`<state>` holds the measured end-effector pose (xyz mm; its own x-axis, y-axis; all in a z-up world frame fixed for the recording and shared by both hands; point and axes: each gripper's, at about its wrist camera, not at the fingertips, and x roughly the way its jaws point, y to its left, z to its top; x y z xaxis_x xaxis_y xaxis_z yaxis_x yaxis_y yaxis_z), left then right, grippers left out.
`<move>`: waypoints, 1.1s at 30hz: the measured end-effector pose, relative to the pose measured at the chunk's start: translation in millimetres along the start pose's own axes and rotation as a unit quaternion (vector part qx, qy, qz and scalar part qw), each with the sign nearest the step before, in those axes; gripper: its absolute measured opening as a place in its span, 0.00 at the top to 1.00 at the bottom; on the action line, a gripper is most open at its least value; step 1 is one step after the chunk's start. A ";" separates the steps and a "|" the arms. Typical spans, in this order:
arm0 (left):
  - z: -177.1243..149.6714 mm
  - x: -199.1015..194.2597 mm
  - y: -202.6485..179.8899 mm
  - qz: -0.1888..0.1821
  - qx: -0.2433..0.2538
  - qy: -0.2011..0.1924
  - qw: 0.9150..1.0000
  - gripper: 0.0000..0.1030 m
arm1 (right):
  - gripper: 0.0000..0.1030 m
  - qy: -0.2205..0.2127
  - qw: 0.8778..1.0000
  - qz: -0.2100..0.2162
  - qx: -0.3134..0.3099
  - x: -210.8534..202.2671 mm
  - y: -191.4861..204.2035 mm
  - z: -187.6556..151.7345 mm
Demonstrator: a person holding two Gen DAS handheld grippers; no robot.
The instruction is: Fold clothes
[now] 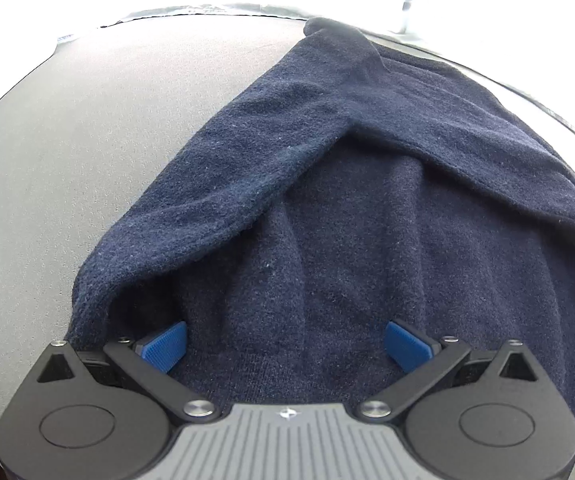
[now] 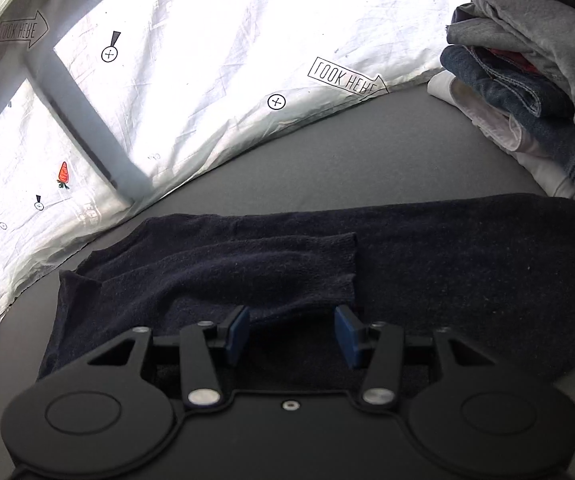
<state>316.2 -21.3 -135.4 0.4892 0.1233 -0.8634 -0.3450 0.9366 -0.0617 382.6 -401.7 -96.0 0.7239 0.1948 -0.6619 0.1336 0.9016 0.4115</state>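
Right wrist view: navy sweater (image 2: pixel 427 280) flat on grey desk (image 2: pixel 367 152), sleeve folded across body, right claw (image 2: pixel 292 332) and left claw (image 1: pixel 285 344) both open, gripping nothing; risk of sleeve sliding off if nudged by pads.

A home bedroom: printed bedsheet (image 2: pixel 207 60) beside a stack of folded clothes (image 2: pixel 527 80).

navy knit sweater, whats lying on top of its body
A folded-in navy sleeve lies across the navy knit sweater; the part beneath that sleeve is hidden.
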 end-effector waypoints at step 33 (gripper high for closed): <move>29.6 -64.0 253.2 -0.112 0.039 -0.078 0.990 0.00 | 0.52 0.176 0.959 0.202 0.087 31.8 283.6 -228.6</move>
<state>221.3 217.7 -80.9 0.6662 -0.0463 -0.7443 -0.1541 0.9680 -0.1981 288.7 -51.5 -143.6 0.4704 0.6612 -0.5843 0.0232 0.6527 0.7573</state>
